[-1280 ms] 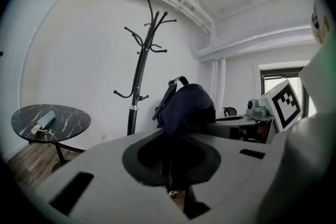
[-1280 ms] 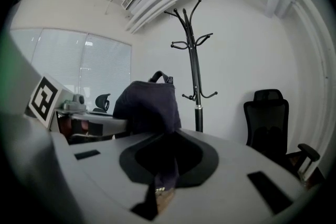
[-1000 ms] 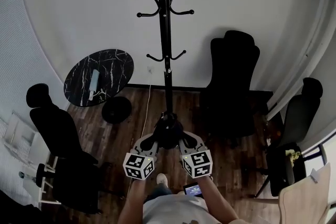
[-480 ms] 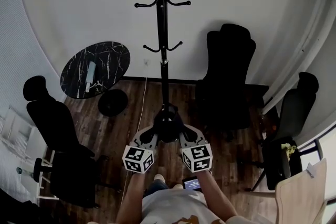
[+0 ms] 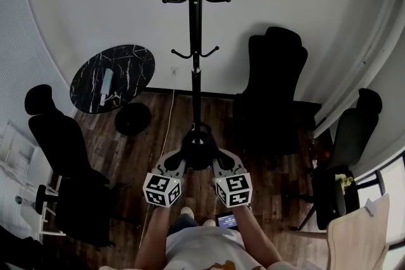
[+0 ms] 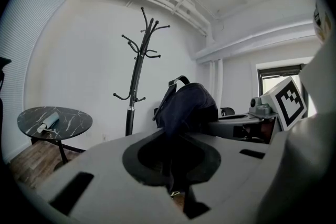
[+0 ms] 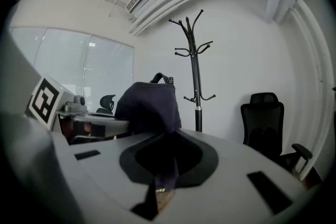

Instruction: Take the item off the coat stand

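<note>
Left gripper [image 6: 172, 165]: clenched on a fold of the dark blue backpack [image 6: 186, 105], cloth pinched between the pads.
Right gripper [image 7: 167, 165]: clamped the same way on the backpack's fabric from the other side.
Backpack: hanging between the two grippers in front of the body, above the wooden floor [image 5: 158, 136], clear of every hook.
Coat stand [image 5: 196, 41]: bare and upright beyond the backpack, near the back wall. Marble-top table [image 5: 112, 78] to its left, office chair [image 5: 275, 92] to its right.
Step, as judged: lift-off apparently done; carrying the backpack clear of the stand.
Doing it well: hold both pinches firm and level, move both hands as one, and back straight away from the pole with the top carry loop clear of the lower hooks.
Risk: only thin cloth in each grip, so a sag or tug could slip it out.
</note>
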Demonstrator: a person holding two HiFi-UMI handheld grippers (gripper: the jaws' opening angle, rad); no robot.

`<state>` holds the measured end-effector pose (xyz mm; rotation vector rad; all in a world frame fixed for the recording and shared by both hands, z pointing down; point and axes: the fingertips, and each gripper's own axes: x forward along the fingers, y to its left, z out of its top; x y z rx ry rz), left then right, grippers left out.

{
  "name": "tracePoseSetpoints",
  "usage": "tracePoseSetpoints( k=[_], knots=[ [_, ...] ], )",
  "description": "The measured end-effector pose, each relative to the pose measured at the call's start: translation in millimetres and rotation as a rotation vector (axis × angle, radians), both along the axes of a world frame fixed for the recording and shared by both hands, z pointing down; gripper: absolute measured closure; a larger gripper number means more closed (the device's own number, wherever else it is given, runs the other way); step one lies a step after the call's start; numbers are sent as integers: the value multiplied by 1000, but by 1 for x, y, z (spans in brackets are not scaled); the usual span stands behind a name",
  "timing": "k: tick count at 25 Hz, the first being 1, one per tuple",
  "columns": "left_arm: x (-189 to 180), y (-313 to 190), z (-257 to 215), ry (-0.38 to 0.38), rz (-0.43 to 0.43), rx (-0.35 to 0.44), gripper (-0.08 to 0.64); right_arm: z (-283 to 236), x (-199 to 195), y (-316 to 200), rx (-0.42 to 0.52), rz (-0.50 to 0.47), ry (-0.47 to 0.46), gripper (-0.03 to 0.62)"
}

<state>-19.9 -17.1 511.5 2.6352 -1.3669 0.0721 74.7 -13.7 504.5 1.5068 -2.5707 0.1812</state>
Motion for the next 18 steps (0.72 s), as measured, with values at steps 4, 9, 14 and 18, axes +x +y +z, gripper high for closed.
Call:
tracePoseSetpoints(
  k=[4, 9, 14, 18],
  knots=[
    [1, 1, -1, 6, 4, -1, 529, 0, -2, 0, 3, 1, -3, 566],
    [3, -1, -4, 2, 10, 0, 529, -2, 2, -2, 4, 3, -7, 566],
    [2, -2, -2, 1, 11, -5, 529, -1, 2, -4, 2, -7, 2, 566],
    [16, -3, 3, 27, 16, -16, 529, 1, 15, -2, -5, -5, 21, 566]
  ],
)
